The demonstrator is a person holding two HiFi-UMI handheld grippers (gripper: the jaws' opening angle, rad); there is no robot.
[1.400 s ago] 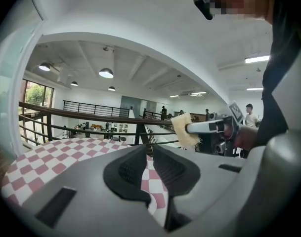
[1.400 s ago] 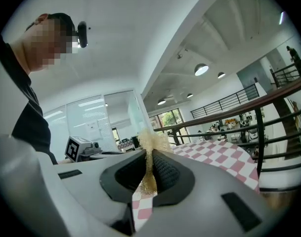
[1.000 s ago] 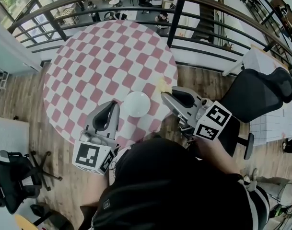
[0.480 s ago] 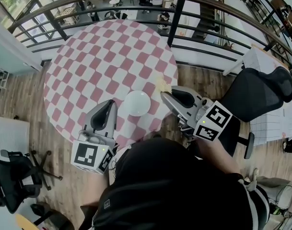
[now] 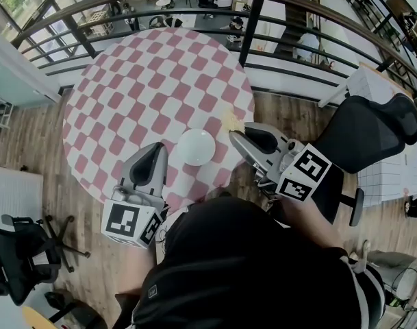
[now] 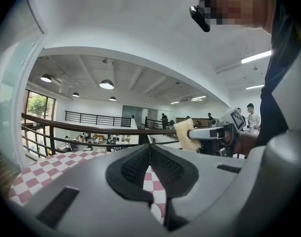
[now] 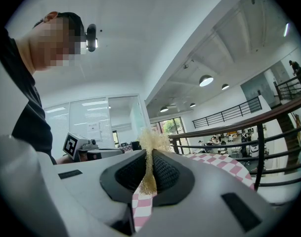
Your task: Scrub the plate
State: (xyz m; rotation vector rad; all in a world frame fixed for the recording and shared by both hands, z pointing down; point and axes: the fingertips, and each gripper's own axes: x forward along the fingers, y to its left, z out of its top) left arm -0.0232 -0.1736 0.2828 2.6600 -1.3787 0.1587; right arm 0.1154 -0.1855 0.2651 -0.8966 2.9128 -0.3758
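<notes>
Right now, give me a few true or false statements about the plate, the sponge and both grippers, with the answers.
1. The right gripper is clamped on a yellowish sponge. True.
2. The plate lies on the checked table. True.
3. The left gripper holds the plate. False: its jaws are shut with nothing between them.
4. The sponge is pressed on the plate. False: it is off to the plate's right, not on it.

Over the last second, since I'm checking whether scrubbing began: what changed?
The left gripper, shut and empty, edged slightly left, away from the plate. The right gripper kept its grip on the sponge beside the plate; the plate stayed put.
</notes>
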